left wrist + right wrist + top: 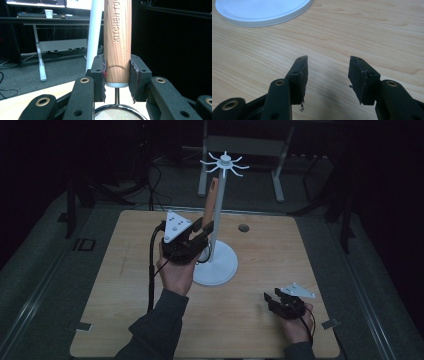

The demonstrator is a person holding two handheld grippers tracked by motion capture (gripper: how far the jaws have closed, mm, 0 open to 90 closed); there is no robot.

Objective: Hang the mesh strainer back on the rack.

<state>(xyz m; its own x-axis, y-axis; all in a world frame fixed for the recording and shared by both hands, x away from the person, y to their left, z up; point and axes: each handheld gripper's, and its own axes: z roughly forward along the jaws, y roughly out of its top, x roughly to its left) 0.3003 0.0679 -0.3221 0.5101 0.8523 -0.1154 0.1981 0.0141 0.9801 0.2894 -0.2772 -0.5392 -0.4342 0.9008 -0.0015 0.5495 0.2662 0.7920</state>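
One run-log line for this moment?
left tongs: shut on wooden handle, upright beside white stand pole | right tongs: open, empty, over table

Left gripper (200, 236) clamps the wooden handle (210, 202) upright, right against the white stand (220, 240); right gripper (272, 301) rests well apart from the stand.

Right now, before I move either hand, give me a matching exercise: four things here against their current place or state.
Things:
1. left gripper
2. right gripper
3. wooden handle
4. white stand

States:
A. jaws apart, nothing between them
B. round base resting on the table
C. upright, clamped near its lower end
D. shut on the handle

Pairs: 1-D, 2-A, 3-C, 4-B
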